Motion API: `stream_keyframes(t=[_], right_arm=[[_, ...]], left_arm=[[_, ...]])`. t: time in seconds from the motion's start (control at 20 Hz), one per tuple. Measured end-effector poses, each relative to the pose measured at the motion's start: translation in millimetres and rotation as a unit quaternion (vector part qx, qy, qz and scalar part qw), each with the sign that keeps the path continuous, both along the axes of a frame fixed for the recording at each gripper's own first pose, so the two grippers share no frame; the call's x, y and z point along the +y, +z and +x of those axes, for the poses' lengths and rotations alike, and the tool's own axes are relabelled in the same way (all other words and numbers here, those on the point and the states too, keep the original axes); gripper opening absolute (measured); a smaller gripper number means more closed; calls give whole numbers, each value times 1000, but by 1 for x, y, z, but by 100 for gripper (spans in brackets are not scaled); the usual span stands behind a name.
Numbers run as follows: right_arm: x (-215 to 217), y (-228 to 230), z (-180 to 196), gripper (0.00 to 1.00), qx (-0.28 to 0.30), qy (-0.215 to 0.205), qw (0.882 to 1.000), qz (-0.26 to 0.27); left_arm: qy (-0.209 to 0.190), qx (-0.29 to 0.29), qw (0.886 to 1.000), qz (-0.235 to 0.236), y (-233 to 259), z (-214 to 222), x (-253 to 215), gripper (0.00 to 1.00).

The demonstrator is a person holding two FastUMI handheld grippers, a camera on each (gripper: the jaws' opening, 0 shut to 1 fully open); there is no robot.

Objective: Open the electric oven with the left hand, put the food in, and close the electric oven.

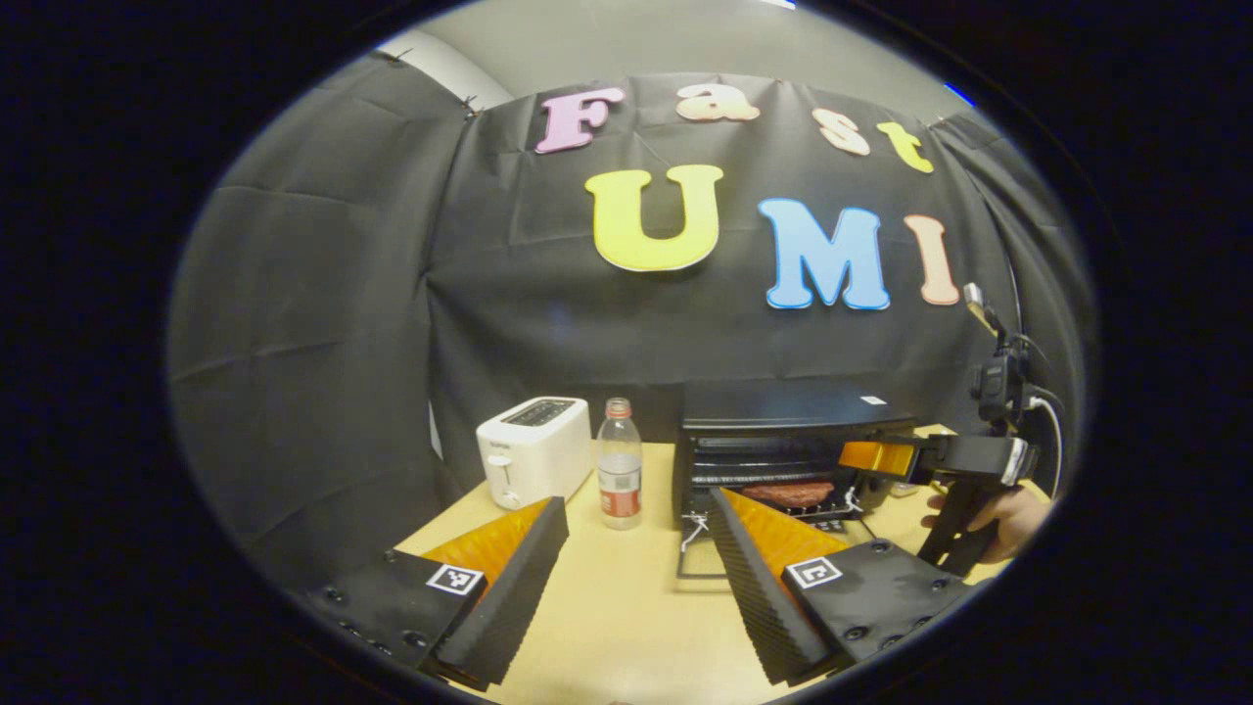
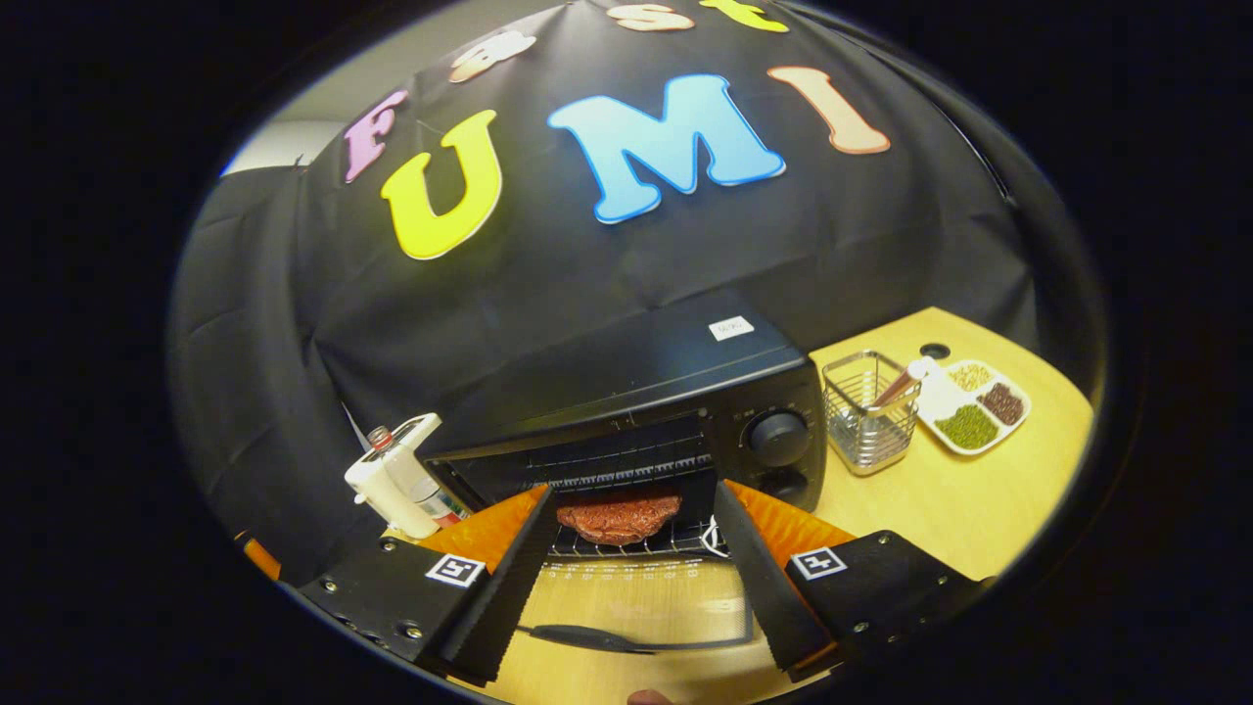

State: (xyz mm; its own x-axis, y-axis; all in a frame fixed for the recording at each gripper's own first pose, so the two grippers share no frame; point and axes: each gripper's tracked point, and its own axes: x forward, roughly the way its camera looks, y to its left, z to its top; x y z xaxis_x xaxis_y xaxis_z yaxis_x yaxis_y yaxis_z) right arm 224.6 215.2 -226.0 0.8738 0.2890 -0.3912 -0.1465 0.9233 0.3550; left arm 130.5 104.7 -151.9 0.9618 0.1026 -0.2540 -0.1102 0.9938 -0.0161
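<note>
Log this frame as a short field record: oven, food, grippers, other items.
oven: black, on the wooden table
door: open, folded down flat
food: reddish patty on the rack inside the oven
left gripper: open, holding nothing
right gripper: open, in front of the oven mouth
other items: toaster, bottle, wire basket, sectioned dish

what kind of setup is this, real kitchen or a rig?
Likely a staged kitchen booth, not a real kitchen: black cloth wall behind a wooden table holding a toaster oven with a meat patty inside, a white toaster and a water bottle.
</note>
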Motion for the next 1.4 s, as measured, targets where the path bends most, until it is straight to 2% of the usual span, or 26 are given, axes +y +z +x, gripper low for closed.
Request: stream_keyframes(t=[0.1,0.35,0.4,0.5,0.55,0.7,0.75,0.95,1.0,1.1,1.2,1.25,1.4], right_arm=[[-12,16,-17,98,-23,11,999,-24],[-47,52,-52,98,-73,7,995,-68],[-55,57,-58,98,-78,1,994,-74],[-71,68,-70,98,-88,-12,993,-79],[-80,74,-75,98,-95,-22,992,-82],[-108,87,-91,98,-112,-50,987,-101],[-117,91,-95,98,-119,-61,985,-109],[-151,110,-117,98,-138,-107,976,-128],[-157,112,-121,98,-140,-114,975,-130],[-167,116,-128,98,-141,-125,972,-141],[-173,117,-134,98,-140,-131,970,-152],[-175,117,-137,98,-140,-134,968,-157],[-180,113,-142,98,-131,-140,967,-167]], left_arm=[[-14,5,1000,-7,-7,0,-16,93],[-47,26,998,-22,-26,3,-55,100],[-56,32,998,-26,-31,3,-63,97],[-71,52,996,-33,-47,5,-78,100],[-78,61,994,-37,-57,4,-85,97],[-98,90,990,-49,-77,7,-105,100],[-106,98,988,-51,-83,6,-110,97],[-129,133,981,-54,-112,15,-134,97],[-133,146,979,-57,-122,17,-140,92],[-140,171,973,-64,-141,19,-152,100],[-148,194,968,-66,-161,21,-159,97],[-149,204,965,-64,-168,24,-164,100],[-150,234,959,-64,-193,31,-171,100]])
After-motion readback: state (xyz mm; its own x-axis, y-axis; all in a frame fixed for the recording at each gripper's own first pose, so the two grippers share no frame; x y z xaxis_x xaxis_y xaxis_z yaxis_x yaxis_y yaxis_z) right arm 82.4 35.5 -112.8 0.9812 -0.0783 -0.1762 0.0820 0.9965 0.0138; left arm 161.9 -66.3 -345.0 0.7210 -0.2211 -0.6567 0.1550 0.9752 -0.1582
